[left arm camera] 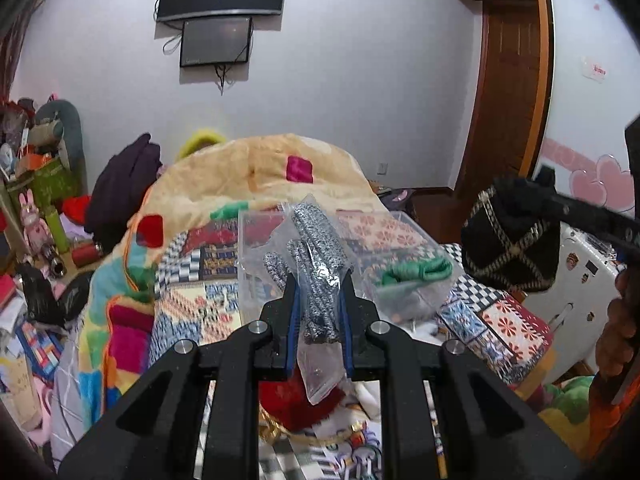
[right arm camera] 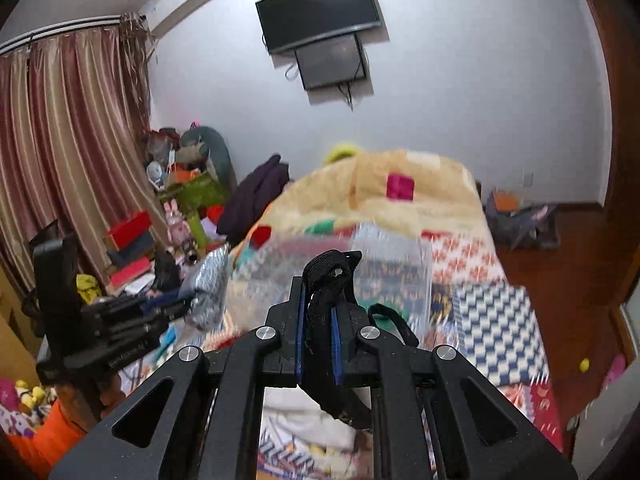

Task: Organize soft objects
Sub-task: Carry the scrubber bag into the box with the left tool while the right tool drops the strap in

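My left gripper is shut on a clear plastic bag of speckled grey knit fabric and holds it up above a clear plastic box on the bed. A green soft item lies in that box. My right gripper is shut on the black strap of a black pouch with gold trim; the pouch hangs at the right in the left wrist view. The left gripper with its bag shows at the left of the right wrist view.
A patchwork bedspread covers the bed, with a bunched colourful blanket behind the box. A red soft item lies below my left gripper. Clutter fills the left corner by the curtain. A white suitcase stands at right.
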